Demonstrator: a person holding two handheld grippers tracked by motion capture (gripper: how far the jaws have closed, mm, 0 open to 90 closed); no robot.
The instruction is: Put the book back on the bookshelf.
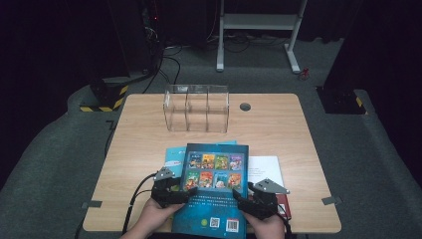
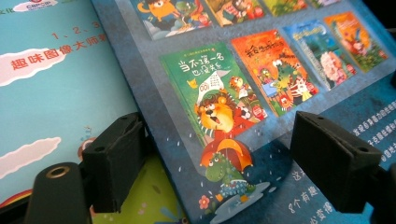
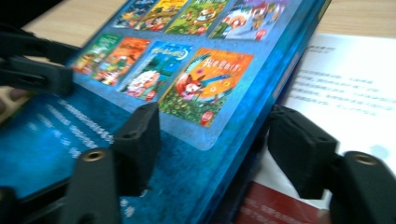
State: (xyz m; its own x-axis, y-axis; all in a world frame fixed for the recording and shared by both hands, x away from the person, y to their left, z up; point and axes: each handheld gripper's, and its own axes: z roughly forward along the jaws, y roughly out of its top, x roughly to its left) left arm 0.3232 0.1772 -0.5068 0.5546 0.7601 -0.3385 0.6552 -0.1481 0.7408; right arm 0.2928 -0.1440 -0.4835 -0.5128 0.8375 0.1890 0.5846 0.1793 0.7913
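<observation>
Both tools, left tool (image 1: 175, 191) and right tool (image 1: 251, 200), straddle the blue book (image 1: 215, 186) with jaws apart; we judge lifting toward the clear organizer (image 1: 197, 108) remains.

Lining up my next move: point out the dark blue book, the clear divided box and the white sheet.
dark blue book (image 1: 215, 199), high view, middle of its back cover.
clear divided box (image 1: 197, 113), high view, front wall of its middle compartment.
white sheet (image 1: 266, 167), high view, bare part right of the book.

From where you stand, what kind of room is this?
Probably a lab or recording studio, not a home: a lone wooden table on grey carpet, black curtains all around, cables on the floor, and hand-held grippers working a children's book.
</observation>
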